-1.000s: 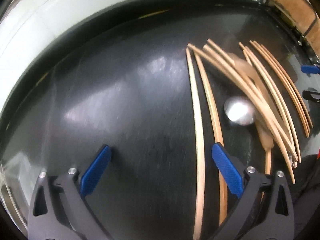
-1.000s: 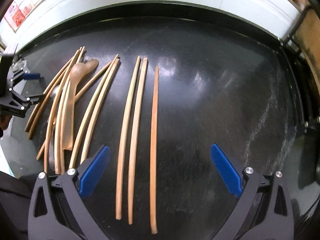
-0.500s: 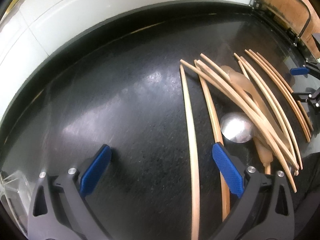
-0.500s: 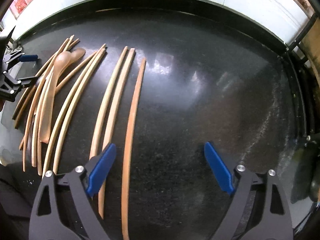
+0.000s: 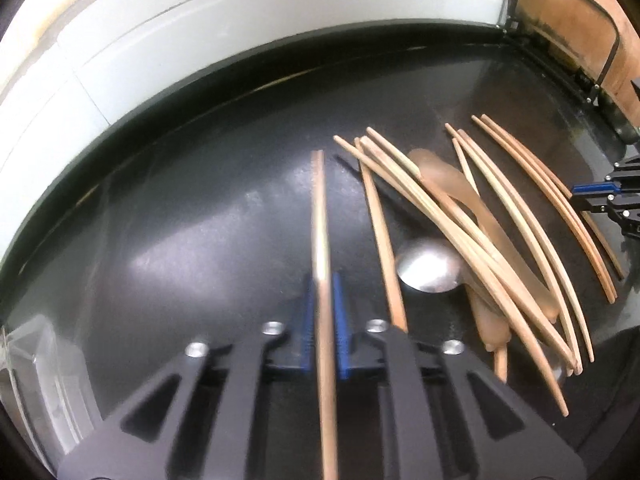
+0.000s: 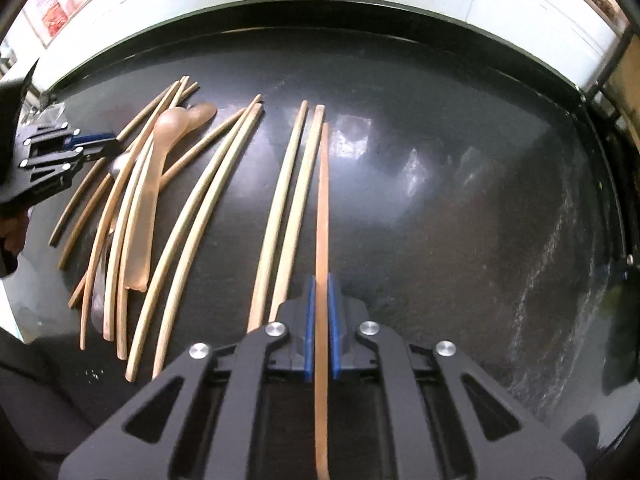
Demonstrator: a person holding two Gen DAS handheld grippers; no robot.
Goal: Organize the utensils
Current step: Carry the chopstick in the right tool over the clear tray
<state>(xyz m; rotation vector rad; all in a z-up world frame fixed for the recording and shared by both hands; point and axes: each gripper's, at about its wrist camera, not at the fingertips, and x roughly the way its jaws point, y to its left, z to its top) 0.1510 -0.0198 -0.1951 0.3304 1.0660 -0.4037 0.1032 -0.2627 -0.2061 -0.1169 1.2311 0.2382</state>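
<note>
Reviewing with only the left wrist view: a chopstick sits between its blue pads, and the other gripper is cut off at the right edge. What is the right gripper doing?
Observer: The right gripper is shut on a reddish chopstick, the rightmost one on the tabletop.
Operator: Anything close beside that stick?
Observer: Two pale chopsticks lie side by side just to its left, outside the pads.
Operator: My pile hides the translucent spoons. How many are there?
Observer: Two translucent spoon bowls show next to each other at the pile's far end.
</note>
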